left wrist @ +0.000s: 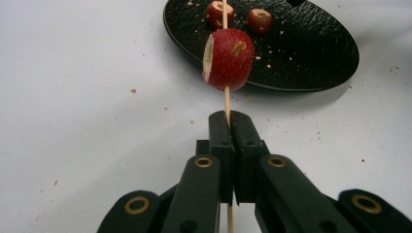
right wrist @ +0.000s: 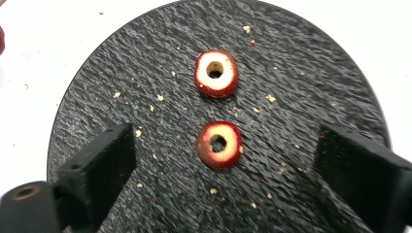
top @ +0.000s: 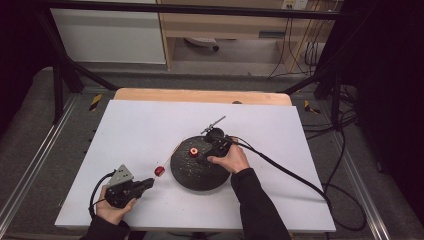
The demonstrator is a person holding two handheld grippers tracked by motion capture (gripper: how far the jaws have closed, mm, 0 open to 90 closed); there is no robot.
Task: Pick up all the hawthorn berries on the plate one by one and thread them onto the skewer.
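My left gripper (left wrist: 228, 121) is shut on a thin wooden skewer (left wrist: 226, 99) that carries one red cored fruit (left wrist: 228, 58). In the high view this gripper (top: 150, 183) lies low at the table's front left, and the skewered fruit (top: 159, 171) hangs just left of the black plate (top: 200, 175). My right gripper (right wrist: 226, 143) stands open above the plate (right wrist: 145, 73), its jaws on either side of the nearer of two cored red fruits (right wrist: 218, 144), without touching it. The farther fruit (right wrist: 216, 73) lies just beyond. From above, the right gripper (top: 204, 154) hovers over the plate.
The plate sits on a white board (top: 150, 130) over a wooden table (top: 200, 95). Crumbs dot the plate and the board. Black cables (top: 290, 172) trail off to the right from the right gripper. A metal frame (top: 60, 75) surrounds the table.
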